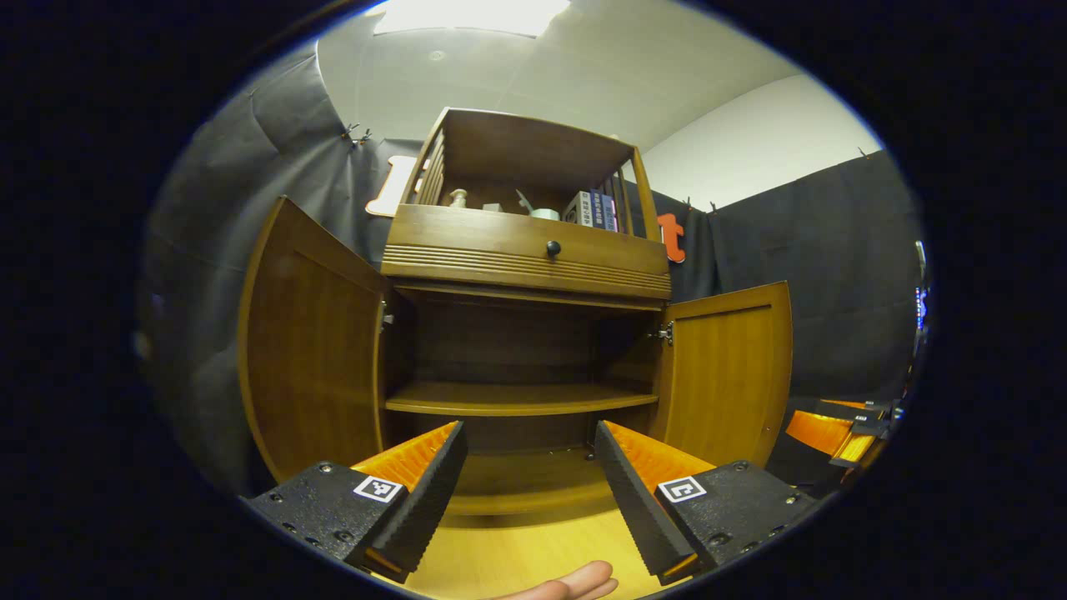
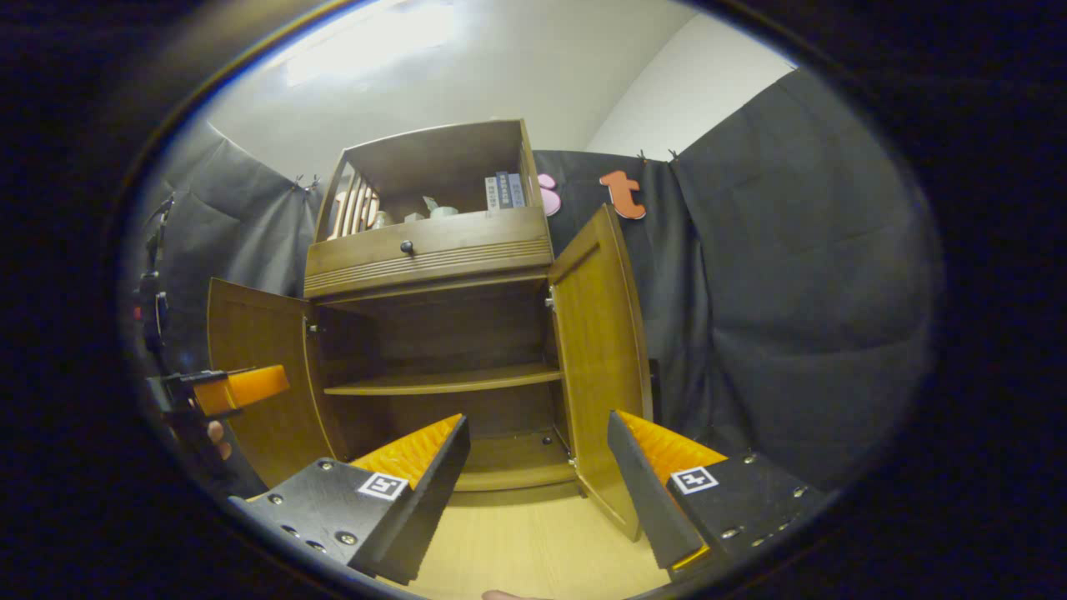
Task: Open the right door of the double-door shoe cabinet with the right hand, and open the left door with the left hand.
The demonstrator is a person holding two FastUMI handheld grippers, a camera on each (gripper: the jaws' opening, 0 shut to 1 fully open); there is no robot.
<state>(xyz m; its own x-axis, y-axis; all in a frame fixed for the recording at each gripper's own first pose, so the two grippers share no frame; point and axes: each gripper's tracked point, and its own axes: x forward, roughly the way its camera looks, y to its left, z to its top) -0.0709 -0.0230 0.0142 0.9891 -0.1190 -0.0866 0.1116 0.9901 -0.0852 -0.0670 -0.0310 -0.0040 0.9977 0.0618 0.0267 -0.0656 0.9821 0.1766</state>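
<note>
The tall brown wooden shoe cabinet (image 1: 525,333) stands against the black cloth wall, on a pale wood floor (image 1: 533,554). Both of its lower doors are swung wide. In the left gripper view the brown wooden left door (image 1: 313,350) stands out to the left of the opening and the brown wooden right door (image 1: 725,375) out to the right, each hanging on a small metal hinge at the cabinet's edge. In the right gripper view the right door (image 2: 596,350) stands nearly edge-on, just beside the right gripper's fingers, and the left door (image 2: 258,375) is open at the far side.

Inside the opening, one wooden shelf (image 1: 517,398) crosses at mid-height, with the cabinet's bottom board below it. Above the doors sits a wide ribbed drawer (image 1: 525,250) with a small dark round knob (image 1: 553,247), and above that an open top compartment holding a few upright books (image 1: 593,208) and some small pale items — too small to tell apart.

The left gripper (image 1: 529,479) has its fingers spread apart, with nothing between them, pointing at the cabinet's lower opening. The right gripper (image 2: 538,479) is likewise spread wide and grips nothing. Fingertips of a hand (image 1: 575,583) show at the bottom edge of the left gripper view.
</note>
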